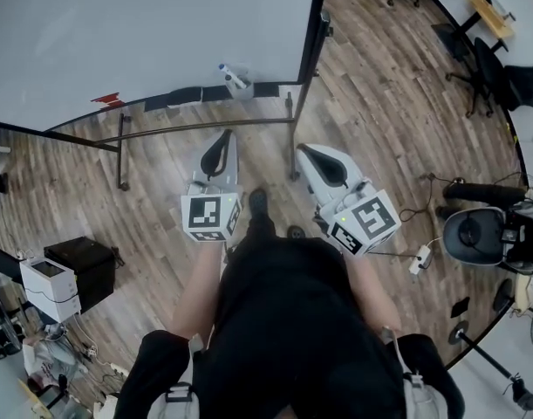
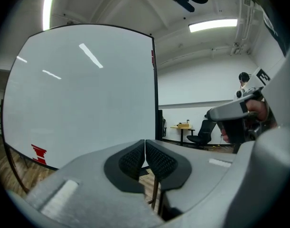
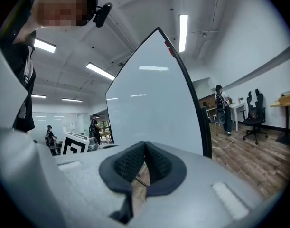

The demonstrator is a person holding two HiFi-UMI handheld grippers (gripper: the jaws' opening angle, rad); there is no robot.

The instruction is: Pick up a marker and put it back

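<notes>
Marker (image 1: 234, 78), white w/ blue cap, lies at the bottom edge of the whiteboard (image 1: 144, 24), approx. 12 o'clock of the left gripper (image 1: 226, 136) and well apart from it. Left gripper's jaws are closed pad to pad w/ nothing betw. them. Right gripper (image 1: 304, 148), at its 3 o'clock, is likewise closed & empty, both above the wood floor (image 1: 379, 103).

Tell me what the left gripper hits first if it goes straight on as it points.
Probably the whiteboard, near its right edge; the left gripper, shut and empty, faces its white surface and nothing shows between. Depth is unclear.
</notes>
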